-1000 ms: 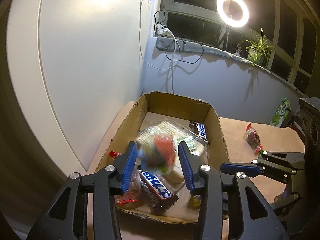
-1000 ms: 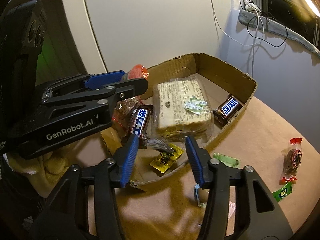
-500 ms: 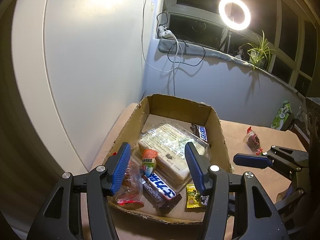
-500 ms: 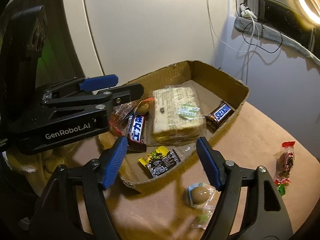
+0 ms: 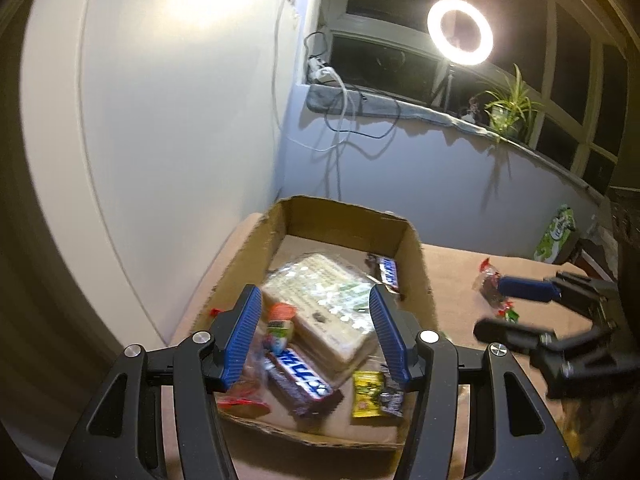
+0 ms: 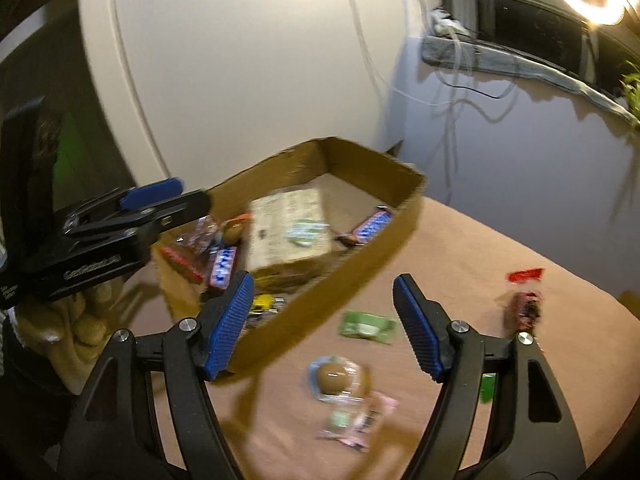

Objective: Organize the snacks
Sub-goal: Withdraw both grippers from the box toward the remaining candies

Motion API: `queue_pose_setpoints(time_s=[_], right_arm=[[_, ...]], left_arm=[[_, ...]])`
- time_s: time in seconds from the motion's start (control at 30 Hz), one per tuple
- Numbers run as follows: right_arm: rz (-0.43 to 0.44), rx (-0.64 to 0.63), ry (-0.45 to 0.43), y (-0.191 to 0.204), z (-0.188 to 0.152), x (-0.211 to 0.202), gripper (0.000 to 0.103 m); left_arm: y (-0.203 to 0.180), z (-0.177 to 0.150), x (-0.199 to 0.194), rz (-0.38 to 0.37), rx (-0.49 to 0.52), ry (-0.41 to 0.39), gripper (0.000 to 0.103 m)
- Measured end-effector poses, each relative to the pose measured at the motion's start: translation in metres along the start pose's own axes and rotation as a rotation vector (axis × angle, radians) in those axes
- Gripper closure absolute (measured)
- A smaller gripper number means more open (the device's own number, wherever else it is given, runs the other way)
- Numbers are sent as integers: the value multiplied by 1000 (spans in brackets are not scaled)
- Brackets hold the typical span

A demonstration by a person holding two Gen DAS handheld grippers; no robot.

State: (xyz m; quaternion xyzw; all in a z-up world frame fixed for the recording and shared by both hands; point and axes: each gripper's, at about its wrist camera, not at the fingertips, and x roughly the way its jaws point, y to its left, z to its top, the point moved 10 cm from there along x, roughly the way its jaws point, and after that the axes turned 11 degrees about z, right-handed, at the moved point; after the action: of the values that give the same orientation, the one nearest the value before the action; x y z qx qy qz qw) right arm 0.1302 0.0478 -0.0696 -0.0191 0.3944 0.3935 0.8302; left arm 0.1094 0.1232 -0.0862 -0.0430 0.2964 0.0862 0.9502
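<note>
A cardboard box (image 5: 416, 256) (image 6: 352, 280) on the brown table holds a clear-wrapped bread pack (image 5: 324, 304) (image 6: 288, 232), two dark bars with blue labels (image 5: 304, 380) (image 5: 386, 270), an orange-topped snack (image 5: 280, 324) and a yellow packet (image 5: 368, 394). My left gripper (image 5: 316, 336) is open and empty above the box's near end. My right gripper (image 6: 324, 324) is open and empty over the table beside the box. Below it lie a wrapped brown ball (image 6: 334, 376), a green packet (image 6: 366, 326) and a pink wrapper (image 6: 372, 412). A red-ended dark candy (image 6: 524, 304) (image 5: 490, 284) lies farther right.
White wall panels stand behind and left of the box. A windowsill with cables, a plant (image 5: 508, 108) and a ring light (image 5: 460, 32) lies beyond. A green bag (image 5: 556, 236) stands at the table's far right. The right gripper shows in the left wrist view (image 5: 520, 308).
The orange-topped snack dropped from my left gripper into the box and the yellow packet from my right. Both grippers opened wide and drew back; the right one swung right over the table.
</note>
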Motion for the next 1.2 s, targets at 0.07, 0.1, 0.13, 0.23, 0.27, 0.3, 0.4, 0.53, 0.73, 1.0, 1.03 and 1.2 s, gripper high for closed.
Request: queue_pose_setpoints(time_s=[0.07, 0.1, 0.13, 0.23, 0.27, 0.3, 0.4, 0.53, 0.73, 1.0, 1.03, 1.2], right_arm=[[-13, 26, -8, -15, -1, -7, 28], [-18, 45, -12, -23, -3, -11, 28], [-23, 59, -15, -29, -5, -14, 28], [-52, 94, -26, -51, -11, -25, 28], [-66, 102, -28, -59, -13, -29, 28], [-78, 113, -30, -66, -15, -32, 28], [-105, 149, -34, -90, -21, -41, 28], [-151, 193, -16, -121, -33, -45, 28], [-158, 235, 35, -138, -54, -43, 28], [-152, 291, 113, -146, -82, -33, 28], [-146, 296, 119, -145, -85, -32, 28], [-127, 309, 141, -139, -90, -23, 29]], left_arm=[[-10, -1, -2, -15, 16, -2, 47], [-18, -1, -4, -26, 29, -3, 47], [-22, -2, -5, -33, 38, -3, 47], [-43, -7, -8, -60, 74, 1, 47], [-51, -10, -9, -74, 88, 6, 47], [-57, -11, -11, -82, 96, 9, 47], [-80, -20, -17, -121, 134, 18, 47], [-109, -36, -25, -175, 187, 41, 48], [-142, -68, -28, -242, 243, 112, 56], [-154, -100, -21, -242, 286, 192, 61], [-154, -101, -20, -241, 284, 200, 61], [-157, -106, -12, -242, 286, 228, 61]])
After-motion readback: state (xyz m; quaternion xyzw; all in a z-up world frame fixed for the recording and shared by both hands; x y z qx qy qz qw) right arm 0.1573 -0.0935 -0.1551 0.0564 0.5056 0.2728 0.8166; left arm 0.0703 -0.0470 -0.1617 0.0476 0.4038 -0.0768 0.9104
